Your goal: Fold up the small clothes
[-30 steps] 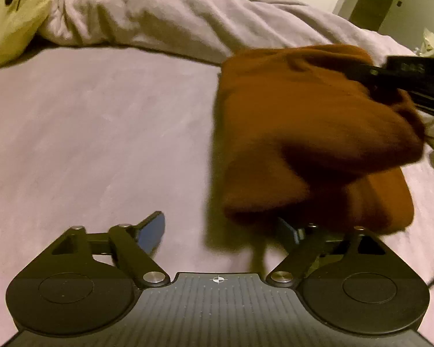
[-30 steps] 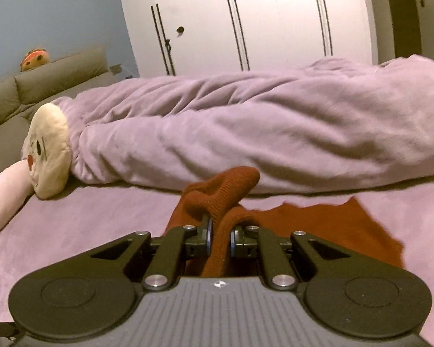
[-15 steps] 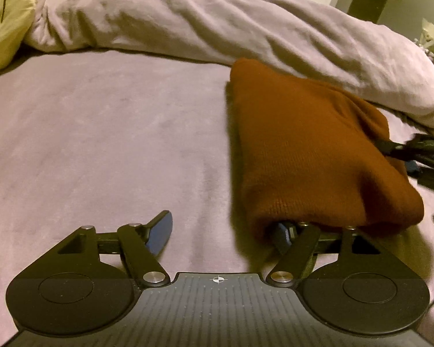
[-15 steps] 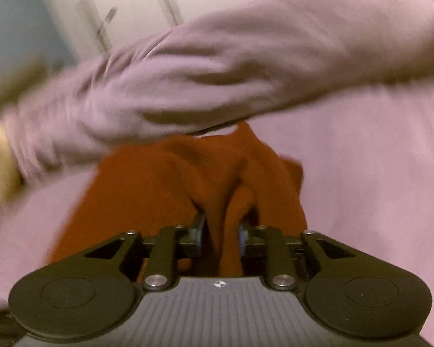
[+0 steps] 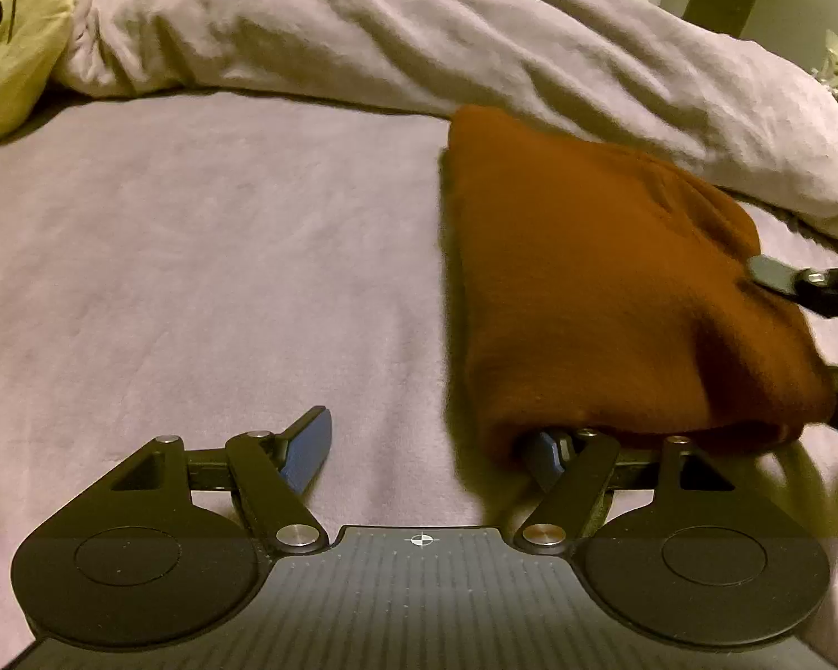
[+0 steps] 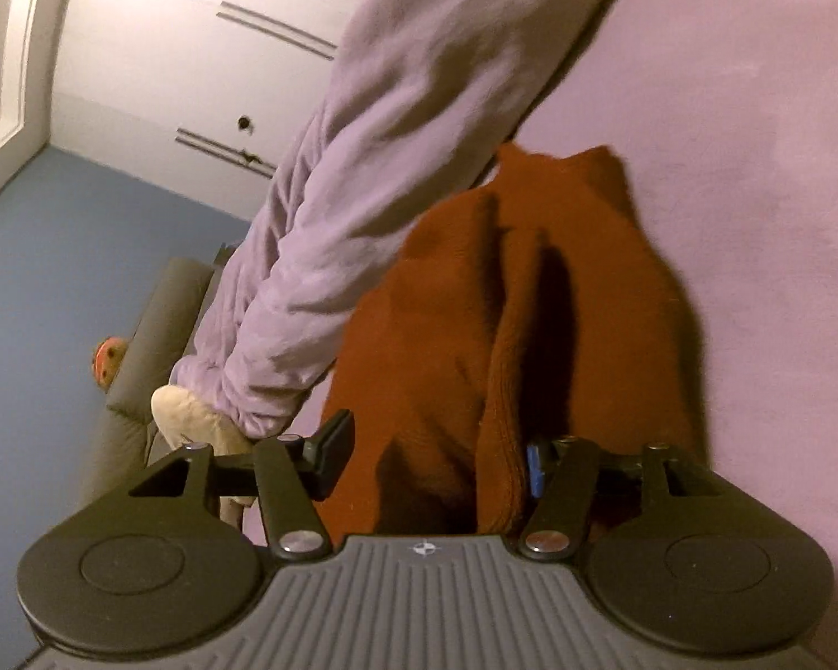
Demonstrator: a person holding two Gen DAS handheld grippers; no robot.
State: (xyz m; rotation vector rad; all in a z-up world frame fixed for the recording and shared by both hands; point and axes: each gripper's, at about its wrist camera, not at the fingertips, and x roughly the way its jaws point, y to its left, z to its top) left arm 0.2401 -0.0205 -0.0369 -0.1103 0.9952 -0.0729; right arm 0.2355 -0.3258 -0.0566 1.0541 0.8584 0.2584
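Left wrist view: brown knit garment (image 5: 603,290) folded on bed (image 5: 195,279), beside lilac duvet (image 5: 419,39). My left tongs (image 5: 430,446) spread, right finger under near hem. My right tongs (image 6: 436,458) spread, straddling fabric ridge. Judgement: withdraw both low and slow, avoid dragging top layer; then press flat.

Readable text: none in either view.
Gripper bodies: only a small crosshair mark on each, no lettering.
Plush face (image 5: 11,39): drawn features, possibly no writing; the view is partial.
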